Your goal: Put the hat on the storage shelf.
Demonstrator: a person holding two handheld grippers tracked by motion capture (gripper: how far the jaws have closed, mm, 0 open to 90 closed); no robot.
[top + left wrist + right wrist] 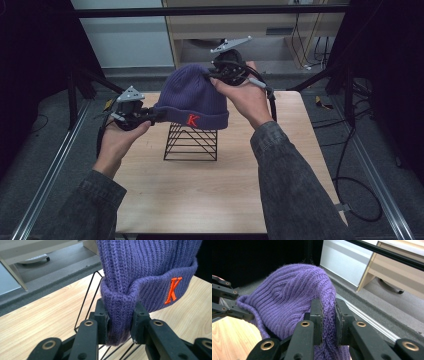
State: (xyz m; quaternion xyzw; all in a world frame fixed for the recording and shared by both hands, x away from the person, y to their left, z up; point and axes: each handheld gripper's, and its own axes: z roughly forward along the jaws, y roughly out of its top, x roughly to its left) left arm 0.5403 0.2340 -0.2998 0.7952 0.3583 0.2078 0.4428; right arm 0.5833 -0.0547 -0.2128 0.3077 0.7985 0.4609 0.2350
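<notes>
Table [210, 195] carries the black wire rack [191, 142], and my purple beanie [192, 97] hangs just above it. My left gripper [150, 115] pinches the folded cuff and my right gripper [212, 74] clamps the crown. I judge I'm mid-placement; next I should lower the beanie squarely over the rack.

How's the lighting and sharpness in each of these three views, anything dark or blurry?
High view: dim, both side edges nearly black, the purple beanie and wooden table evenly lit. Left gripper view: bright, the knit and orange K crisp, nearest black fingers slightly soft. Right gripper view: upper left black, knit sharp.
</notes>
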